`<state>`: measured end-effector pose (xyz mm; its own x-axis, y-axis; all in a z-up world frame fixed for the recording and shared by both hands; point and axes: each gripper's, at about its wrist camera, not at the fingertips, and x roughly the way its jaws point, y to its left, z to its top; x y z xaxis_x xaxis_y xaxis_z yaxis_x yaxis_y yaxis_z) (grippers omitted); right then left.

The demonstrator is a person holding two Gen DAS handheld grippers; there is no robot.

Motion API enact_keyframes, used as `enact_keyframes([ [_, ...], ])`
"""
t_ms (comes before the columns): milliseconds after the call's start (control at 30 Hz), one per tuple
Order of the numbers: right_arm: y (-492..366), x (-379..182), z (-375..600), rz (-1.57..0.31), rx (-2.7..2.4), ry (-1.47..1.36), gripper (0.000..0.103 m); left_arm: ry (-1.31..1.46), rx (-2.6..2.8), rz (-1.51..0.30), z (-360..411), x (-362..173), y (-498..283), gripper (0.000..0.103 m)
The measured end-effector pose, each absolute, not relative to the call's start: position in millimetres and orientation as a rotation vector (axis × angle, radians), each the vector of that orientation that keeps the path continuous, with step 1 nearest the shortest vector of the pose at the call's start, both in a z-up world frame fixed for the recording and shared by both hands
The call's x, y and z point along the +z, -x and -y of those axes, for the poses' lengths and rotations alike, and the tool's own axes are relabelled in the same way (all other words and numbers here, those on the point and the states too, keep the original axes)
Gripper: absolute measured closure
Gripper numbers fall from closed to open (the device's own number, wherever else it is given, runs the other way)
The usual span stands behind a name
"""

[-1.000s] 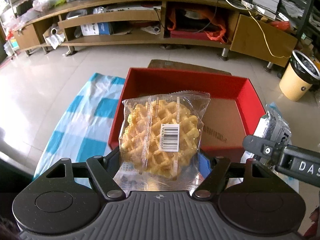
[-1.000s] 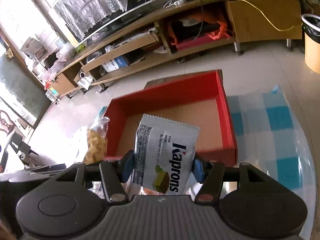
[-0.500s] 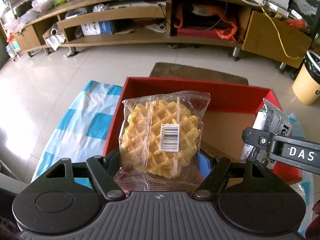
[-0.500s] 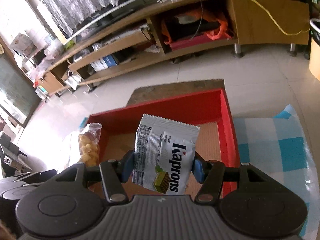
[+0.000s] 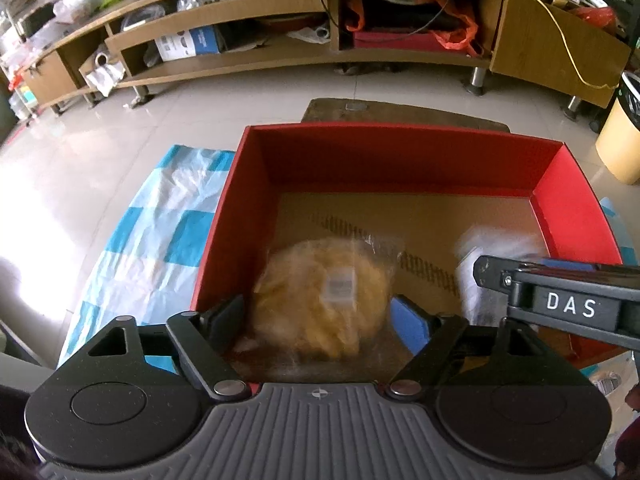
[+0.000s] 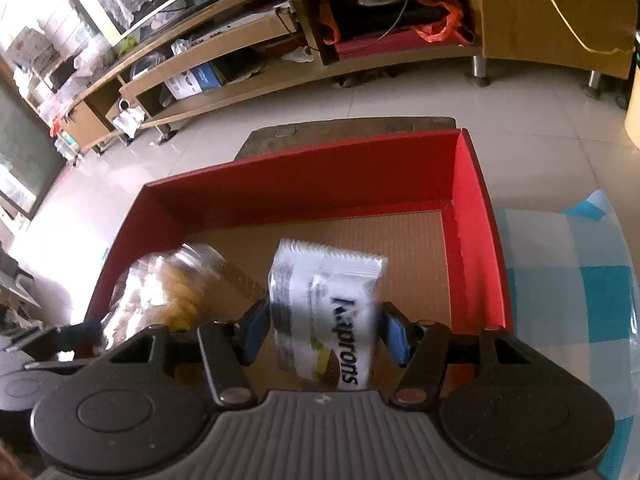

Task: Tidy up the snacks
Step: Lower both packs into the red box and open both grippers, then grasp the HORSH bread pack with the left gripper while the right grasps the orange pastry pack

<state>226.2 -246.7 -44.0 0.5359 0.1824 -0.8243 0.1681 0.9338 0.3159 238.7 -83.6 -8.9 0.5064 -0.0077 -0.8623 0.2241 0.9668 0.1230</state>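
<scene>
The left gripper [image 5: 320,312] hangs over the near left part of the red box [image 5: 400,152], pointing steeply down. Its jaws have just been opening, and they now stand clear of the clear-wrapped waffle snack [image 5: 324,296]: there is a gap on each side between the pack and the blue pads [image 5: 412,320]. The pack is blurred, lying between the fingers over the box's brown cardboard floor; whether it already rests on that floor I cannot tell.

The right gripper [image 6: 324,328] is over the near middle of the same box, also tilted down. The white Kaprons wafer packet [image 6: 328,304] stands upright between its blue pads [image 6: 396,336]. The left pad touches the packet's edge, while a thin dark gap shows at the right pad, so I cannot tell whether the grip is firm. In the left wrist view this gripper's black finger, marked DAS, reaches in from the right over the box's near right part, with the packet blurred behind it.

The box sits on a blue-and-white checked plastic sheet [image 5: 160,240], which spreads out on both of its sides. Beyond the box's far wall lies a brown mat [image 5: 400,110] on the pale tiled floor, then a long wooden TV cabinet [image 5: 280,12]. A yellow waste bin [image 5: 618,140] stands past the box's far right corner.
</scene>
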Motion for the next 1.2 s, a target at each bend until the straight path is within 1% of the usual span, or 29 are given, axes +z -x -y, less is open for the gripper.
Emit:
enact_keyframes([
  [100, -226, -42, 244, -1.004, 0.016, -0.367, 0.041, -0.250, -0.131, -1.013, 85, -6, -237, 0.015],
  [300, -222, -34, 242, -0.973, 0.012, -0.346, 0.039, -0.235, -0.125, -1.009, 82, -3, -236, 0.014],
  [767, -204, -13, 235, -0.933, 0.039, -0.331, 0.038, -0.209, -0.109, -1.009, 63, 12, -215, 0.011],
  [1200, -173, 0, 208, -0.933, 0.101, -0.224, 0.036, -0.157, -0.086, -1.045, 31, 18, -178, 0.009],
])
